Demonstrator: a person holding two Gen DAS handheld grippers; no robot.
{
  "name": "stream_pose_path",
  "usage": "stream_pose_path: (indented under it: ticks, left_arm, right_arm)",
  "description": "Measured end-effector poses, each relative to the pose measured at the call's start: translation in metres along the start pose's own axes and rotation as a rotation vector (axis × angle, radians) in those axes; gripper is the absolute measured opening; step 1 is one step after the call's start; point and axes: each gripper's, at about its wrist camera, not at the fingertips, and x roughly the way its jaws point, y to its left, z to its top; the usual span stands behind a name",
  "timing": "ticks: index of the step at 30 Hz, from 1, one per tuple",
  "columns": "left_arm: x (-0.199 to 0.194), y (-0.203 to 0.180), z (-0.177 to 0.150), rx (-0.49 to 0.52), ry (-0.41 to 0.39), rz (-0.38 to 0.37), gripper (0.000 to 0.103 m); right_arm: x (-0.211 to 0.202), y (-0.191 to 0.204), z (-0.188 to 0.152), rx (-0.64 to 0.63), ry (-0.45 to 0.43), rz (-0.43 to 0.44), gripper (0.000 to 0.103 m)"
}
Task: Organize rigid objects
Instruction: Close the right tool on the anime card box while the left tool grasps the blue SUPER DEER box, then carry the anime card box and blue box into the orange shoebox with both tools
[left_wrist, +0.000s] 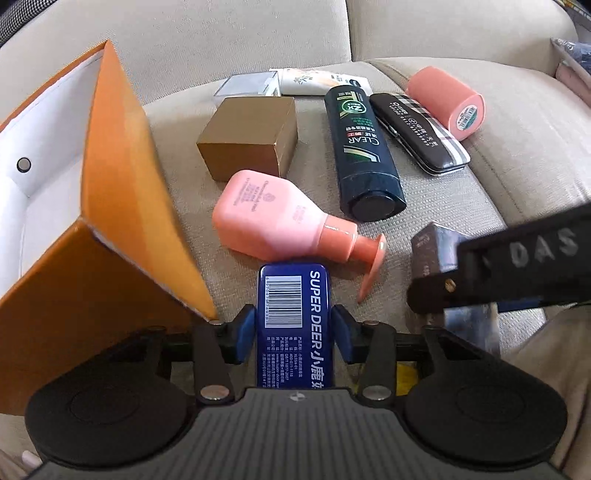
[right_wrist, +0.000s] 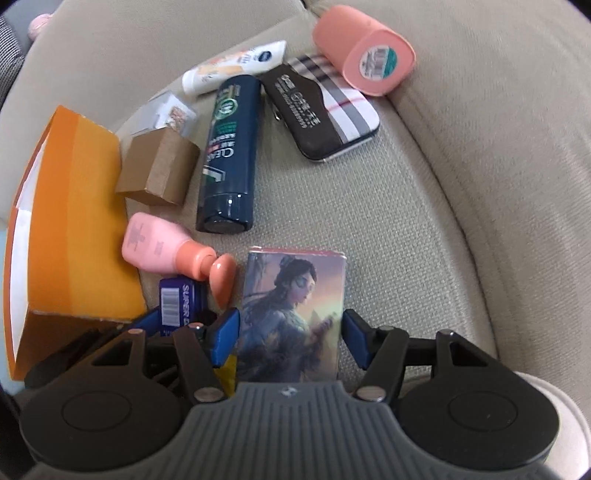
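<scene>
My left gripper (left_wrist: 294, 328) clamps glossy blue tin (left_wrist: 294, 314), barcode up, long axis pointing away; right gripper (right_wrist: 290, 334) straddles picture box (right_wrist: 293, 317), grip unclear

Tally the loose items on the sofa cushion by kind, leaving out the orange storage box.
Bottles and tubes: 3 - dark shampoo bottle, pink pump bottle, white tube
Boxes and tins: 4 - gold box, clear box, blue tin, picture box
Cases: 1 - plaid case
Rolls: 1 - pink roll
Total: 9
</scene>
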Motion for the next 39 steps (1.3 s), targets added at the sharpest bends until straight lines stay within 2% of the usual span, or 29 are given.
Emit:
stream_pose_path:
  ticks: [5,9,14,18,22,26,31,36,39]
  left_arm:
    - [-0.01,0.005,-0.008,-0.02,-0.009,-0.057,0.05]
    - [-0.031,0.008,-0.008,-0.014,-0.073,-0.067,0.05]
    - [-0.069,0.021,-0.007,-0.032,-0.133,-0.096,0.05]
    - [-0.111,0.038,-0.005,-0.062,-0.207,-0.126,0.05]
    - [-0.148,0.063,0.0,-0.122,-0.274,-0.137,0.05]
    - [-0.172,0.104,0.01,-0.221,-0.308,-0.11,0.05]
    - [-0.176,0.157,0.023,-0.287,-0.263,-0.063,0.05]
    - [-0.152,0.201,0.032,-0.337,-0.133,-0.077,0.05]
    - [-0.131,0.216,0.032,-0.35,-0.06,-0.081,0.05]
  right_arm:
    - [0.0,-0.001,-0.001,0.012,-0.01,0.002,0.059]
    - [-0.007,0.0,-0.003,0.003,-0.049,0.023,0.059]
    - [-0.03,0.014,-0.013,-0.094,-0.152,0.034,0.059]
    - [-0.056,0.023,-0.018,-0.103,-0.202,0.061,0.059]
    - [-0.087,0.051,-0.02,-0.171,-0.271,0.102,0.059]
    - [-0.111,0.096,-0.019,-0.282,-0.324,0.175,0.059]
    - [-0.105,0.163,-0.015,-0.415,-0.307,0.228,0.059]
    - [-0.084,0.213,0.0,-0.505,-0.271,0.225,0.059]
    - [-0.066,0.238,0.008,-0.58,-0.235,0.182,0.059]
